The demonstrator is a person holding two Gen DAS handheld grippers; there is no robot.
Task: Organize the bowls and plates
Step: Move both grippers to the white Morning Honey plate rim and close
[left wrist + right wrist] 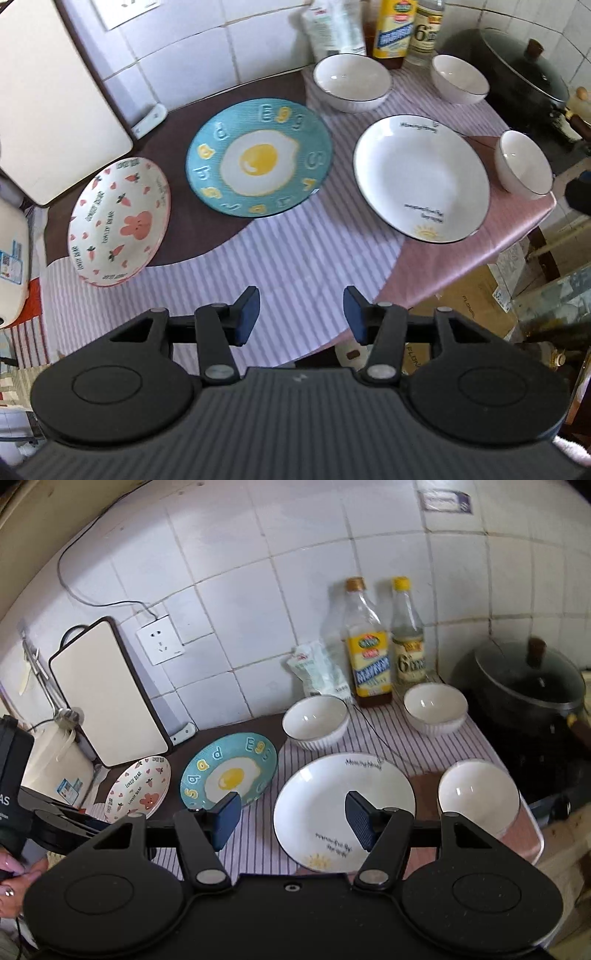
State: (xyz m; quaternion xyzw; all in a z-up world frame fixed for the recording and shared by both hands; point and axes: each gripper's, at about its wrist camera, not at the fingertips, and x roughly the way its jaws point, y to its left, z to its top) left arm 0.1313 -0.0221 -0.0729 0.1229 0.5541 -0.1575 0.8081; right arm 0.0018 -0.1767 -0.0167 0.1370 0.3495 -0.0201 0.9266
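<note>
Three plates lie in a row on the counter: a pink rabbit plate [120, 221] [137, 788] at the left, a teal fried-egg plate [258, 157] [229, 770] in the middle, a white plate [421, 177] [325, 797] at the right. Three white bowls stand apart: one [351, 81] [316, 722] behind the teal plate, one [460, 79] [435, 709] further right, one [524, 166] [478, 794] right of the white plate. My left gripper [301, 315] hangs open above the striped cloth, holding nothing. My right gripper [291, 821] is open and empty above the white plate's near left part.
A white cutting board [107, 694] leans on the tiled wall at the left, beside a rice cooker [59, 760]. Two bottles [369, 653] and a pouch [321, 672] stand at the back. A lidded black pot [528, 679] sits at the right. The counter's edge [480, 258] drops off at the right.
</note>
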